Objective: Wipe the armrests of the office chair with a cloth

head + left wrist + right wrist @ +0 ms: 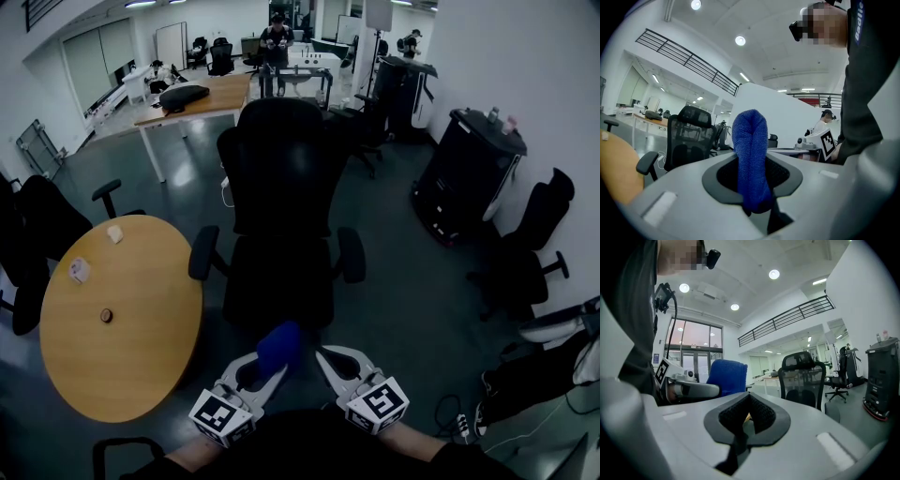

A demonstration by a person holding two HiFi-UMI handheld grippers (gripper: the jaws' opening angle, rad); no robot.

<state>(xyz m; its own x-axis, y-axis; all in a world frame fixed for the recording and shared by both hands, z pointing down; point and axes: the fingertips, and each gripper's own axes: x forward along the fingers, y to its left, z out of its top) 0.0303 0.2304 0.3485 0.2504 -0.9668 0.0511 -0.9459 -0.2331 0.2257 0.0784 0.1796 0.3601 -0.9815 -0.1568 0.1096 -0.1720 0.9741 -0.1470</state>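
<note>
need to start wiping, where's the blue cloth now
The cloth is clamped in the left gripper, low centre of the head view, just short of the office chair.

"How many things lie on the round table (141, 375)?"
"Three: a white card (114, 233), a white scrap (80, 270), a dark dot (106, 315)."
"And just right of the table?"
"One big black chair (281, 178) with two armrests (203, 253), one left gripper (272, 367), one right gripper (326, 358), one blue cloth (279, 347)."
</note>
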